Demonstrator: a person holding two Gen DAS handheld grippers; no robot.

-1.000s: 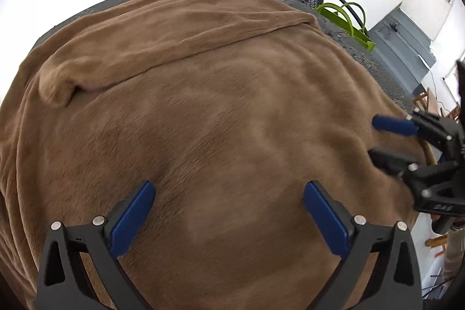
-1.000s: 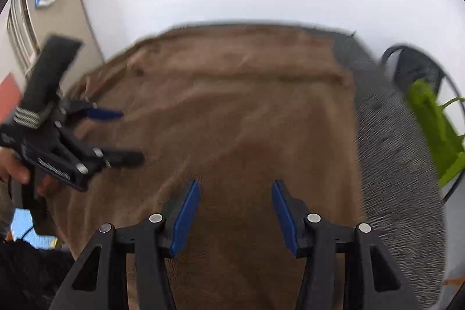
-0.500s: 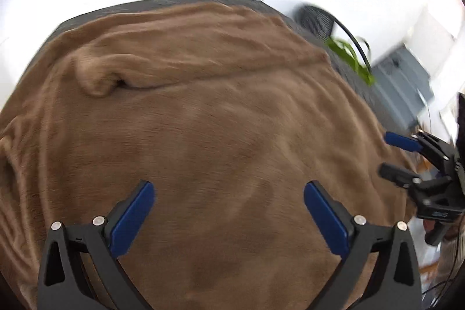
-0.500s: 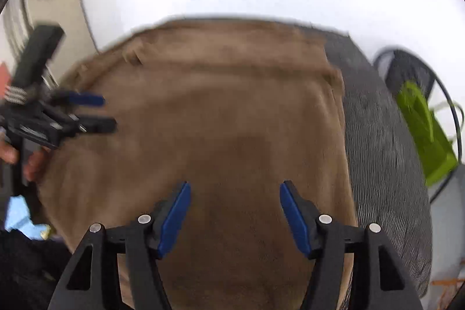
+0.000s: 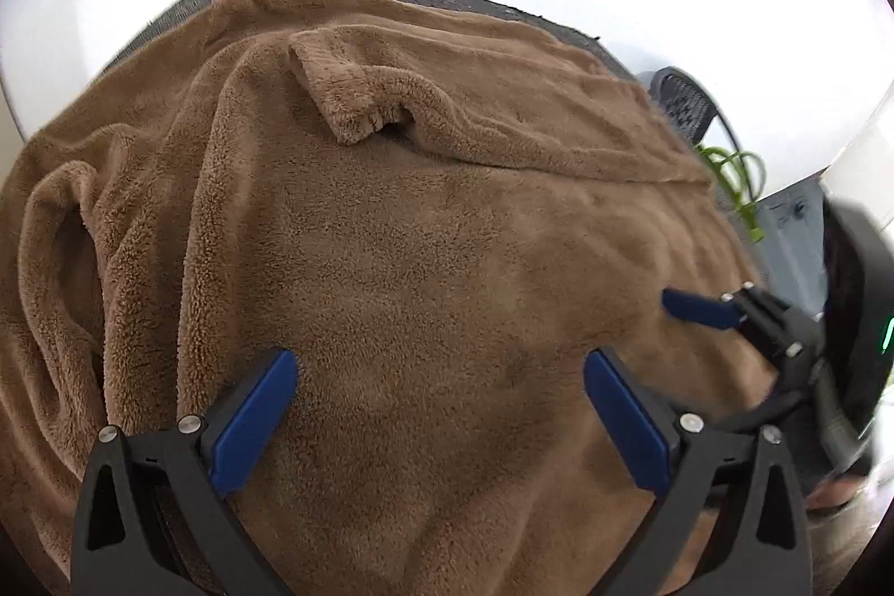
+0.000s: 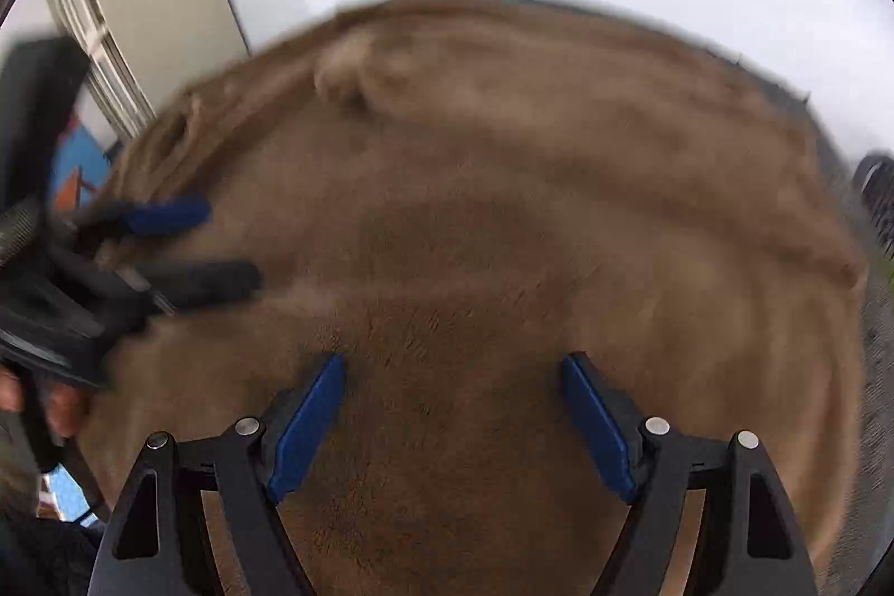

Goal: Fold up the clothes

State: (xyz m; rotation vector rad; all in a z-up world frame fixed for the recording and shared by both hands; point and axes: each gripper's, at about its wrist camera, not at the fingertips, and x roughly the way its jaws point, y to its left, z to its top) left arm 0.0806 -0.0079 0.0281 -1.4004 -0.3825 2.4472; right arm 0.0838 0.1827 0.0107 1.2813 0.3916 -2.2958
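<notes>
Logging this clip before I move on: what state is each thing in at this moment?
Garment: spread flat over the table, not yet folded in half.
Sleeve: folded across the body, cuff up.
Left tongs: open, empty, over the garment.
Right tongs: open, empty, over the garment; view blurred.
Table: mostly covered, dark far edge showing.

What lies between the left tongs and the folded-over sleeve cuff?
Only smooth brown fleece garment; nothing lies on it between the left tongs and the cuff, seen in the left wrist view.
</notes>
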